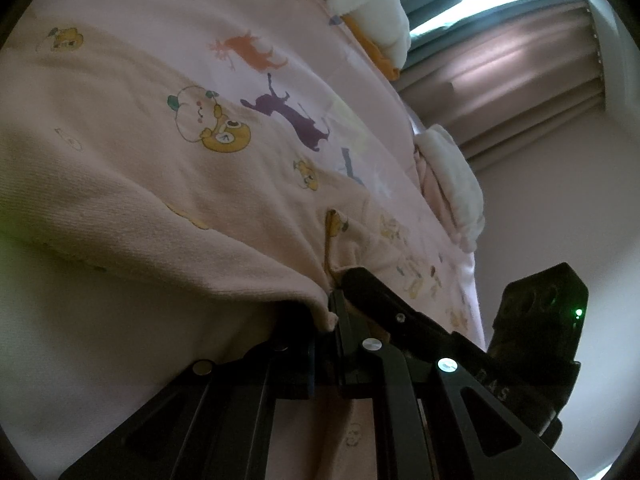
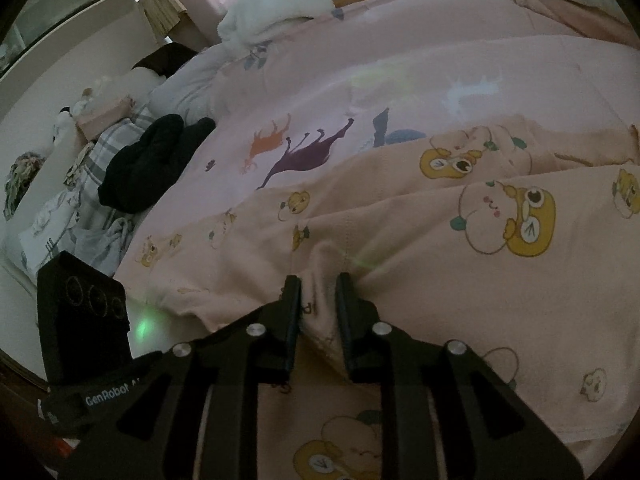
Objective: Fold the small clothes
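A small peach garment [image 1: 120,184] printed with yellow bears lies spread on a pink bedsheet [image 1: 280,20] with animal shapes. My left gripper [image 1: 334,300] is shut on the garment's near edge, and the cloth bunches into creases at the pinch. In the right wrist view the same garment [image 2: 440,260] covers the near bed. My right gripper [image 2: 318,284] rests on it with its jaws a little apart. A raised fold of the cloth sits between the fingers [image 2: 292,312], and the pads do not press on it.
A black piece of clothing [image 2: 152,160] and grey checked clothes [image 2: 92,176] lie at the bed's left side. White bedding [image 2: 276,0] is piled at the far end. Another white bundle [image 1: 452,168] sits at the bed's edge before the curtains [image 1: 520,80].
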Demonstrator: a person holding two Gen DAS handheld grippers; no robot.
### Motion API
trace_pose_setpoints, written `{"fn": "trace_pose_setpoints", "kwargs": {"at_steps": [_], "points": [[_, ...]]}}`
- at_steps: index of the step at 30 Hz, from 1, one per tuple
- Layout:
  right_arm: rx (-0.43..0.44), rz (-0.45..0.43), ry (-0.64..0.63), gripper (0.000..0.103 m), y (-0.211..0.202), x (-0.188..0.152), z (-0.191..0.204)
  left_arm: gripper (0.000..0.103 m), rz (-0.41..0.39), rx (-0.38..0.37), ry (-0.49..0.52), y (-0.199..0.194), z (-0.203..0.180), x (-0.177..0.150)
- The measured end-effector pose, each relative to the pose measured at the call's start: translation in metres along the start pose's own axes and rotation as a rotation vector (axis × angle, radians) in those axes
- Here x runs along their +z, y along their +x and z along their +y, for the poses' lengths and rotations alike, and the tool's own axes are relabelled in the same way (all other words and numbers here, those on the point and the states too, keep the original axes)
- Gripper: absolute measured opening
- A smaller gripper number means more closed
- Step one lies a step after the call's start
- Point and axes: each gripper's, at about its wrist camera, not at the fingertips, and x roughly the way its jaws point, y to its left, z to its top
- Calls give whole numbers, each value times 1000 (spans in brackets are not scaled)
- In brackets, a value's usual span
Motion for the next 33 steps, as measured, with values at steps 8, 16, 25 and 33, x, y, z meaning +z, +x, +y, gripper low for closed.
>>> {"fn": "trace_pose_setpoints", "kwargs": {"at_steps": [8, 16, 25, 33], "points": [[131, -5, -26, 64, -4, -4, 6, 10, 3, -14, -11, -1, -2, -3], [272, 17, 8, 69, -12, -6, -2, 10, 3, -19, -15, 2, -4, -5], [270, 41, 13, 68, -9, -8, 2, 10, 8, -44, -45, 4, 1, -2], [-57, 83, -89, 67, -54, -1, 28, 10, 8, -70, -73, 10, 0, 0]]}}
